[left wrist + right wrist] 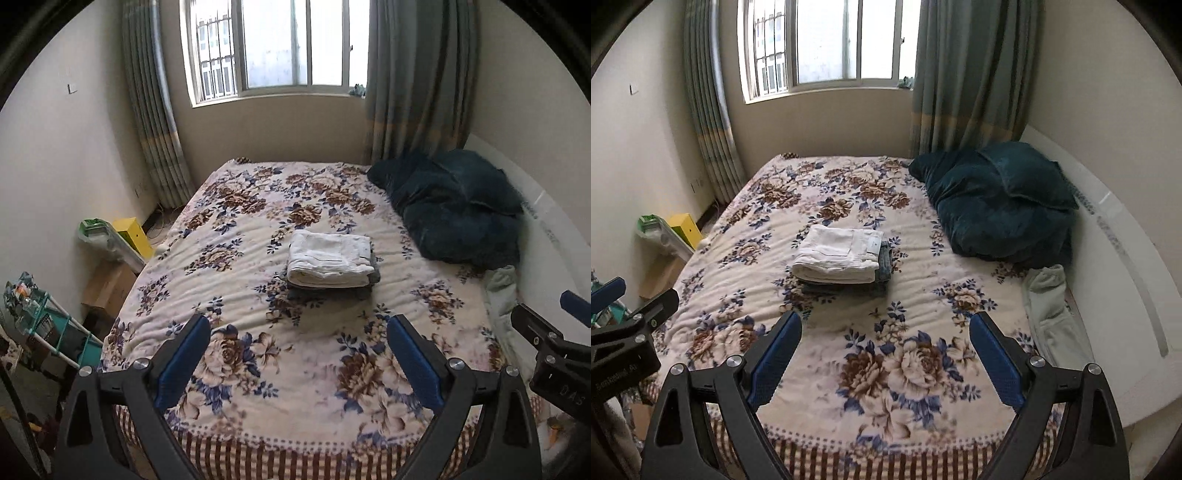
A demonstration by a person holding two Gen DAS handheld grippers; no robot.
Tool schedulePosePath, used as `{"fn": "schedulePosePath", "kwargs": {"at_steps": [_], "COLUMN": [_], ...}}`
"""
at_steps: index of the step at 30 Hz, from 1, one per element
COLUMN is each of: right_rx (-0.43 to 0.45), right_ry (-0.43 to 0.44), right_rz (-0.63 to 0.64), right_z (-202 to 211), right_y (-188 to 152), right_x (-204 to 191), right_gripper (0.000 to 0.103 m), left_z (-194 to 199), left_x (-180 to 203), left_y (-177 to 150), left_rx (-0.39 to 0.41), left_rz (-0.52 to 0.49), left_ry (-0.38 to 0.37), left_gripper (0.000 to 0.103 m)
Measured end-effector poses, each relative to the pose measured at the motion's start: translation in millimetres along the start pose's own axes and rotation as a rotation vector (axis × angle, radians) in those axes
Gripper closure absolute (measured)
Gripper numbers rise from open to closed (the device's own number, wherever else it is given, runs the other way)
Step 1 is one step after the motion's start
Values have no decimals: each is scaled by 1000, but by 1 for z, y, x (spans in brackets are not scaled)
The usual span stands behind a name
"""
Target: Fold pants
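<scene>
Folded white pants (330, 258) lie on top of folded dark grey-blue pants (328, 291) in a neat stack at the middle of the flowered bed (236, 229). The stack also shows in the right wrist view, white pants (839, 254) over the darker pair (884, 264). My left gripper (298, 334) is open and empty, held above the near end of the bed, well short of the stack. My right gripper (885, 330) is open and empty too, beside the left one. Each gripper shows at the edge of the other's view.
A dark teal blanket and pillow (997, 206) are piled at the far right of the bed. A pale green garment (1052, 314) lies along the right edge by the white headboard (1126, 258). A yellow box (133, 236), cardboard box and teal rack (44, 325) stand left of the bed.
</scene>
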State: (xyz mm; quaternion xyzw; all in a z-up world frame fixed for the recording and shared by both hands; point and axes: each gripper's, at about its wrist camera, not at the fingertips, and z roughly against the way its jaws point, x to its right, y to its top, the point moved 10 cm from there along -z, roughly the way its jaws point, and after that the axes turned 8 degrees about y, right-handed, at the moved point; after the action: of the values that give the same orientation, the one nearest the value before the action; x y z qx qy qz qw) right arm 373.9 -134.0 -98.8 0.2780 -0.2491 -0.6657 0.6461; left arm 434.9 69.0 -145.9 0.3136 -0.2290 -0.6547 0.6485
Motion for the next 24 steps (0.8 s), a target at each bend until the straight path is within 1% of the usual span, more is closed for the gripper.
{"fn": "schedulePosePath", "kwargs": {"at_steps": [2, 6, 9, 13, 16, 20, 22, 24], "right_rx": [17, 54, 70, 99, 112, 115, 114, 115], "right_ry": [2, 2, 27, 48, 68, 93, 100, 101], "right_rz": [-13, -4, 12, 60, 66, 54, 48, 35], "right_z": [35, 88, 119, 153, 168, 178, 175, 171], "right_y": [-12, -29, -38, -44, -46, -51, -51, -50], "right_x": [-6, -18, -30, -41, -42, -40, -37, -31], "right_gripper": [9, 8, 8, 8, 8, 8, 5, 4], "left_z": [25, 58, 85, 111, 125, 132, 131, 131], "left_x": [-10, -23, -27, -29, -31, -31, -29, -29], "left_y": [-9, -20, -27, -31, -37, -43, -43, -40], "left_rx": [13, 27, 48, 87, 99, 103, 100, 117], "left_rz": [-5, 6, 25, 33, 49, 52, 51, 46], "left_ry": [6, 11, 7, 26, 35, 42, 43, 50], "left_gripper": [5, 5, 5, 5, 5, 5, 1, 0]}}
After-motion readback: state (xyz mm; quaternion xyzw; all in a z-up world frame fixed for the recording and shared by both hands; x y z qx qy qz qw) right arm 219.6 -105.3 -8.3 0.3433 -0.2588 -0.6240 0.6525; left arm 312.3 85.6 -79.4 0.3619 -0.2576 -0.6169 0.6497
